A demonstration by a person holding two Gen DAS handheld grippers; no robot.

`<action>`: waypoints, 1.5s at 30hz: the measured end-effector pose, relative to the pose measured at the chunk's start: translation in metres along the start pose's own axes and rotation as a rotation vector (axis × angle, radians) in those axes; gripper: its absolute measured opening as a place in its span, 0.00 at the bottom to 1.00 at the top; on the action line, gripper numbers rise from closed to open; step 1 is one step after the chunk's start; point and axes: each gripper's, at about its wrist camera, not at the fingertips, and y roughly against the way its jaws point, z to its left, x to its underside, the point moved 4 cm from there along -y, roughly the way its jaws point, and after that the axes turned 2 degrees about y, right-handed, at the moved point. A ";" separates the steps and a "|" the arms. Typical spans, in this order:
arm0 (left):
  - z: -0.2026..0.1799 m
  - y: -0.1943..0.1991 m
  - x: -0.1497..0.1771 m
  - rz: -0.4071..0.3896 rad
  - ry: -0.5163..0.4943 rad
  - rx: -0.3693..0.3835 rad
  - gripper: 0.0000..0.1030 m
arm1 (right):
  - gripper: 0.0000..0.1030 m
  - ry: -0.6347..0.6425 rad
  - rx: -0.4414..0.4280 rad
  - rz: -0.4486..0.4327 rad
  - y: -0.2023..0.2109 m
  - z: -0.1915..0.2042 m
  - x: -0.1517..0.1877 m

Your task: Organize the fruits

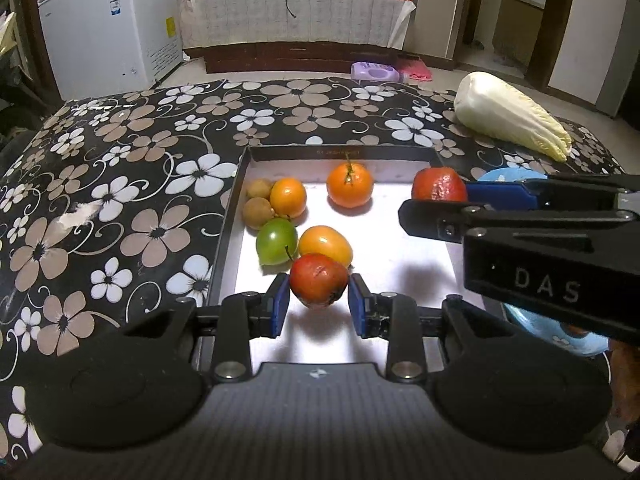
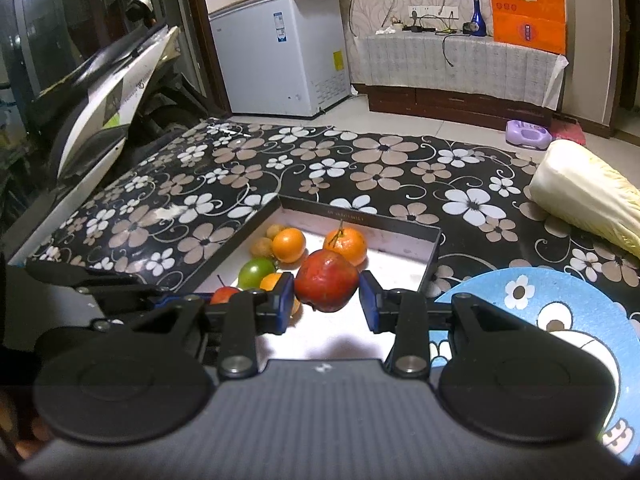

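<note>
Left wrist view: the left gripper (image 1: 319,302) has its blue pads pressed on a red fruit (image 1: 319,283), carried just above the white floor of the box (image 1: 340,153), near the box's near-left corner. Behind it, along the left wall, lie a green fruit (image 1: 277,241), a yellow-orange fruit (image 1: 325,244), two small brown fruits (image 1: 258,212) and an orange (image 1: 288,197); a stemmed mandarin (image 1: 350,184) sits by the far wall. The right gripper (image 1: 436,196) crosses from the right, pinching a second red fruit (image 1: 439,185) over the right wall. The step looks like sorting reds out of the box; next, this fruit needs carrying clear of the rim toward the blue plate (image 1: 560,336) at the table's near-right edge. The right gripper's body blocks that path, so it should go first.

Right wrist view: the right gripper (image 2: 327,302) is closed on its red fruit (image 2: 327,286) above the box (image 2: 434,248), right half. The blue plate (image 2: 560,304) lies just beside the right wall, bare and open. A cabbage (image 2: 588,200) rests near the table's far-right edge, well clear. The floral tablecloth (image 2: 240,168) beyond the far wall is free.
</note>
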 end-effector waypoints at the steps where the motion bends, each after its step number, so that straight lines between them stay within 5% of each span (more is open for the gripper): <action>1: -0.002 0.001 0.000 -0.003 -0.002 0.002 0.36 | 0.37 -0.001 -0.002 -0.002 0.001 0.000 0.000; 45: -0.079 0.016 0.000 -0.062 -0.082 0.126 0.36 | 0.37 -0.040 0.057 -0.037 0.038 -0.039 0.008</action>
